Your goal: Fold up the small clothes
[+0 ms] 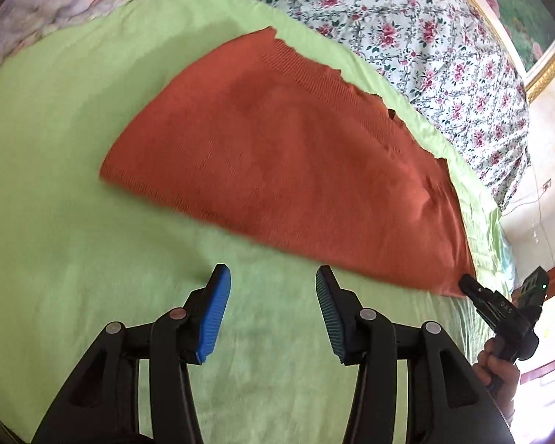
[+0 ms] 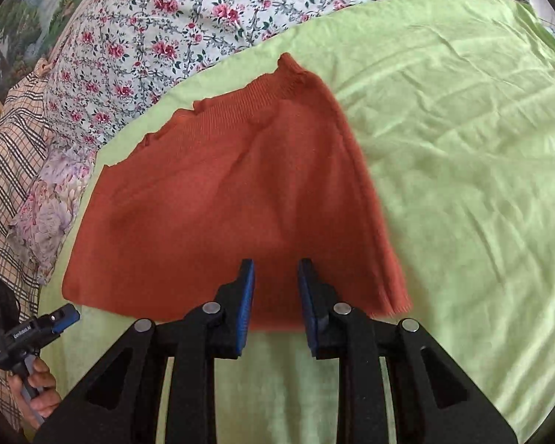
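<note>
Left tongs (image 1: pixel 273 281) hover over bare green sheet (image 1: pixel 74 240), blades wide apart, holding nothing, just short of the near hem of the orange knit garment (image 1: pixel 270 155). In the right wrist view they sit off the garment's left hem corner (image 2: pixel 66 317), not touching it.

Garment lies flat on the bed, spread wide at the near hem, narrowing to a ribbed waistband (image 2: pixel 240 107) at the far side near the floral quilt (image 2: pixel 174 26). Looks like a small skirt, can't be sure. Not folded yet, mostly smooth, slight ripple along the right side edge.

Right tongs (image 2: pixel 275 277) are over the near hem, middle-right, blades apart with a narrower gap, nothing pinched. From the left wrist view their tip (image 1: pixel 468 284) sits right at the hem's right corner; contact can't be told.

Step in hand, as I judge it: getting a hold on the near hem for a first fold. To do it well: each tongs takes one hem corner, catching both layers, blades low to the sheet so they don't drag the sheet up too. Lift evenly, carry the hem to the waistband, keep edges lined up. Knit is stretchy, so don't pull sideways.

Containers: none in view.
</note>
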Action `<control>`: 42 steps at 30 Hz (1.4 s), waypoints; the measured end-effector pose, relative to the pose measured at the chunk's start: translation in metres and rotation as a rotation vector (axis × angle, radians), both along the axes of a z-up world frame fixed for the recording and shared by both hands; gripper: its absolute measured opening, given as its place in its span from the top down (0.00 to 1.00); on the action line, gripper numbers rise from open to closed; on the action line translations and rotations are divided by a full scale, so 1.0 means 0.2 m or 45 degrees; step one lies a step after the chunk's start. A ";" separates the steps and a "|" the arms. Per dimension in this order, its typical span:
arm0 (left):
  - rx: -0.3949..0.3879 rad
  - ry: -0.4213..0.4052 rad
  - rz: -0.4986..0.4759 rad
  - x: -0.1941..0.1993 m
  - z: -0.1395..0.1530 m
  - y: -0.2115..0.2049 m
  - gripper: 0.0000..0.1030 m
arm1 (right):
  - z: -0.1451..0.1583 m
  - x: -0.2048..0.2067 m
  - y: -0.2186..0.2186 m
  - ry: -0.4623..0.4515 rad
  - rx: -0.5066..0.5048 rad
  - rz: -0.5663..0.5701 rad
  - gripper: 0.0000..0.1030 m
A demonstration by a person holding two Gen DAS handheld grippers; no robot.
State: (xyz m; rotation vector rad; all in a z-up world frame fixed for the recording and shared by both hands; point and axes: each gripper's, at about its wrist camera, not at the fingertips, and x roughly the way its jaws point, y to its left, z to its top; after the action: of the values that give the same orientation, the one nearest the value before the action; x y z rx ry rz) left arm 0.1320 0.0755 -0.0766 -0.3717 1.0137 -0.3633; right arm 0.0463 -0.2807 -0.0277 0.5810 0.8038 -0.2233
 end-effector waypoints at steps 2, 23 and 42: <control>-0.041 0.012 0.011 -0.01 -0.01 0.03 0.50 | 0.02 -0.04 0.01 0.004 -0.004 -0.002 0.74; -0.131 -0.049 0.353 0.43 -0.01 0.12 0.84 | 0.10 -0.05 0.15 -0.061 0.035 0.136 0.65; 0.208 -0.323 -0.348 0.21 0.15 -1.06 0.90 | 0.08 0.53 -0.21 -0.094 0.406 0.315 0.49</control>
State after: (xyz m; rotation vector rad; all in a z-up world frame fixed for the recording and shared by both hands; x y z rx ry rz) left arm 0.1737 -0.1375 -0.0459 -0.0360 0.8385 -0.5553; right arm 0.1517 -0.3225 -0.0119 0.7767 0.8371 0.1556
